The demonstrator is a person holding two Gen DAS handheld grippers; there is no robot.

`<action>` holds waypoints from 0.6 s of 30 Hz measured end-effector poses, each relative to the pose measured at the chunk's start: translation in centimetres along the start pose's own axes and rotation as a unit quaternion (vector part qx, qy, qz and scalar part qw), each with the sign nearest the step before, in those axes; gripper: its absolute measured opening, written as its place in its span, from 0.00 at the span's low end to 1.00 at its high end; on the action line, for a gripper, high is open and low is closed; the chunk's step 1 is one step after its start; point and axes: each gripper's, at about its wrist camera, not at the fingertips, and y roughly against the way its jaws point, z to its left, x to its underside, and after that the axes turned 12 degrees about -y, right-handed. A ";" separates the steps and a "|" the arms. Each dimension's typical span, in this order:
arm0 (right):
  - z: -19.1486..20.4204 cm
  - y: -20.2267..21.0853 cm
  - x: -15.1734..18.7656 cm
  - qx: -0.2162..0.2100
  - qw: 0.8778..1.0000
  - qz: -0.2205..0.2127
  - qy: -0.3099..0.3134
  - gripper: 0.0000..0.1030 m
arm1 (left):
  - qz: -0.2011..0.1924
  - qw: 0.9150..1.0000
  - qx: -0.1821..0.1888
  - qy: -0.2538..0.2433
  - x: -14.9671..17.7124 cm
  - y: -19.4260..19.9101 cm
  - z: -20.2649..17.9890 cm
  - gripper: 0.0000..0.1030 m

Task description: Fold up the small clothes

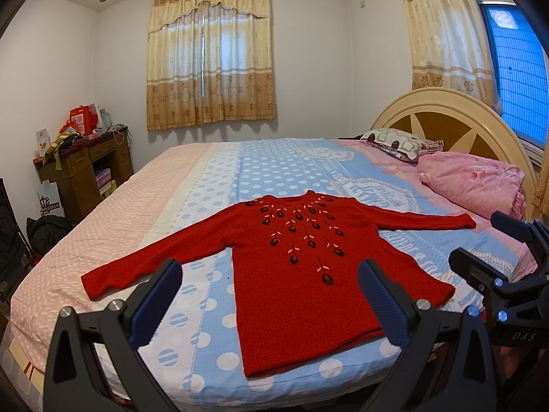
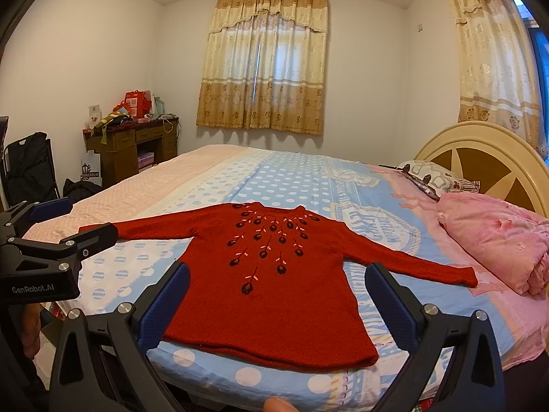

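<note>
A small red knitted sweater (image 1: 302, 274) with dark flower embroidery lies flat, front up, on the bed, sleeves spread out to both sides, hem towards me. It also shows in the right wrist view (image 2: 274, 295). My left gripper (image 1: 269, 274) is open and empty, held above the near edge of the bed before the sweater's hem and left sleeve. My right gripper (image 2: 278, 278) is open and empty, held above the hem. Each gripper shows at the edge of the other's view: the right gripper (image 1: 480, 250) and the left gripper (image 2: 85, 219).
The bed (image 1: 219, 171) has a pink and blue dotted sheet. A folded pink quilt (image 1: 473, 182) and a patterned pillow (image 1: 401, 144) lie by the cream headboard (image 1: 446, 110) on the right. A brown desk (image 1: 85, 164) with clutter stands at the far left.
</note>
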 end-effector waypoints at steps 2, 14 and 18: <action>0.0 0.0 0.0 0.000 1.000 0.000 0.000 0.99 | 0.000 1.000 -0.001 0.000 0.0 0.0 0.0 1.00; 0.2 0.0 0.0 0.001 1.000 0.001 0.001 0.99 | 0.000 1.000 0.000 0.001 0.1 -0.1 0.0 1.00; 0.2 0.0 0.1 0.001 1.000 0.001 0.000 0.99 | 0.000 1.000 0.000 0.001 0.0 0.0 0.1 1.00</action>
